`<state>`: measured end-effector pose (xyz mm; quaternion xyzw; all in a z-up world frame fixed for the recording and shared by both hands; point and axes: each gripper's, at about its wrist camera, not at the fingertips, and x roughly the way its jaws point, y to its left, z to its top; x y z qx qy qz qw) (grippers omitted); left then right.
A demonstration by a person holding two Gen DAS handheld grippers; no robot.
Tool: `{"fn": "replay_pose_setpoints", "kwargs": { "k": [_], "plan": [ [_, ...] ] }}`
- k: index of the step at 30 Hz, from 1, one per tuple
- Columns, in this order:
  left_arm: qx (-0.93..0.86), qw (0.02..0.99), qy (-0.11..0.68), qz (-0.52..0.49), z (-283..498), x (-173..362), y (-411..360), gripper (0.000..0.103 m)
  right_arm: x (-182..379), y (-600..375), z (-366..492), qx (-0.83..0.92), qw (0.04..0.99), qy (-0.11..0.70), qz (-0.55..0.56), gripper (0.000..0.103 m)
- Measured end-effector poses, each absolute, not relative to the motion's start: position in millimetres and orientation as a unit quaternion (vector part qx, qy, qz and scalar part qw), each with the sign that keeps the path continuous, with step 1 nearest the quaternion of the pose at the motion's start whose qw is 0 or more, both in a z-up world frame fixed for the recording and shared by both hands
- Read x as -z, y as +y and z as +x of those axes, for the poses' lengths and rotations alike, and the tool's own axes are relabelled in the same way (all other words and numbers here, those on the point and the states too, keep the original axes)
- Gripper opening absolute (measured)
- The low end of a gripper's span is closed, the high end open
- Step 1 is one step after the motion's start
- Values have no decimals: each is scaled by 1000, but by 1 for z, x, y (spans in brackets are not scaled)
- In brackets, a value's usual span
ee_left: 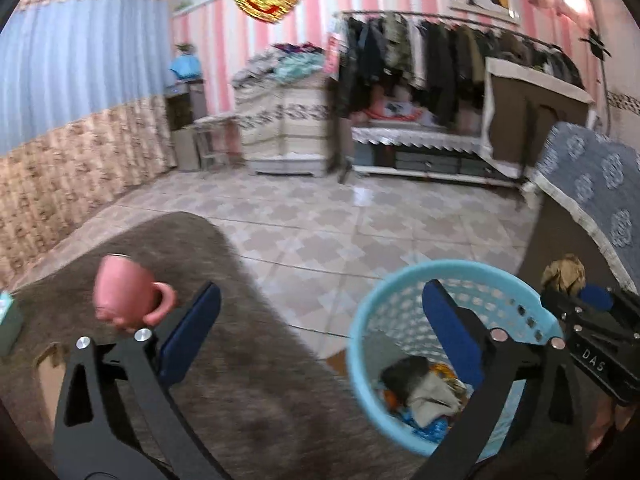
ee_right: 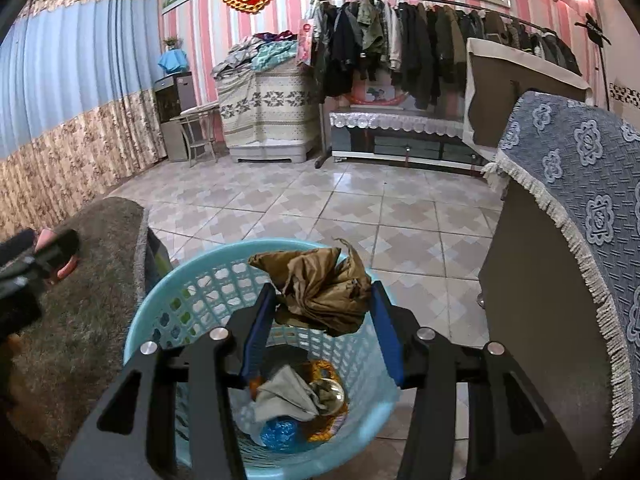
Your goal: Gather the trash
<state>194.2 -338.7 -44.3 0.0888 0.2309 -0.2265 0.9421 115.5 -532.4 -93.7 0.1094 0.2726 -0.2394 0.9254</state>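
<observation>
Brown crumpled paper wad (ee_right: 320, 288) is clamped between the blue pads (ee_right: 256, 332) of the right gripper (ee_right: 320, 320), pinched on both sides. Wad sits at the fingertips, directly above the light blue basket (ee_right: 168, 304), over its far half. Wad is irregular; its long axis runs roughly crosswise between the pads, with a pointed flap sticking up and away from the camera.

Inside the basket, below the gripper: grey crumpled paper (ee_right: 288, 396), a blue bag ball (ee_right: 280, 432), an orange-yellow wrapper (ee_right: 324, 368) and something clear and round (ee_right: 330, 392).

Left gripper (ee_left: 320, 332) has its jaws wide apart, nothing between them. It's left of the basket (ee_left: 380, 320) and points past the basket's left rim; its right finger (ee_left: 452, 328) overlaps the basket in the left wrist view. The same view shows the right gripper (ee_left: 592, 312) at the basket's right rim with the brown wad (ee_left: 564, 272) at its tip.

Left of the basket: brown shaggy rug (ee_left: 240, 360) over a table-like surface, pink mug (ee_left: 128, 292) on it, just beyond the left finger (ee_left: 192, 328); the view is blurred here. Right of the basket: furniture under a blue patterned cover (ee_right: 580, 184). Beyond the basket: tiled floor (ee_right: 340, 200), then a clothes rack (ee_right: 420, 40) along the striped wall.
</observation>
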Motion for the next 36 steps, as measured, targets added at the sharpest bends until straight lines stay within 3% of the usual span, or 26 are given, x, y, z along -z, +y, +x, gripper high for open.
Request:
{"fn": "replay_pose_setpoints", "kwargs": {
  "k": [4, 7, 12, 21, 36],
  "plan": [
    [203, 949, 231, 73, 192, 33, -309, 98, 95, -517, 127, 223, 929, 277, 101, 52],
    [184, 955, 225, 64, 185, 22, -283, 98, 95, -507, 129, 212, 934, 269, 100, 83],
    [151, 964, 215, 50, 171, 3, -236, 98, 92, -504, 126, 219, 935, 261, 101, 95],
    [91, 974, 200, 46, 136, -22, -152, 98, 65, -459, 102, 185, 951, 230, 91, 99],
    [25, 978, 207, 21, 51, -4, -56, 98, 40, -342, 45, 129, 964, 229, 36, 99]
  ]
}}
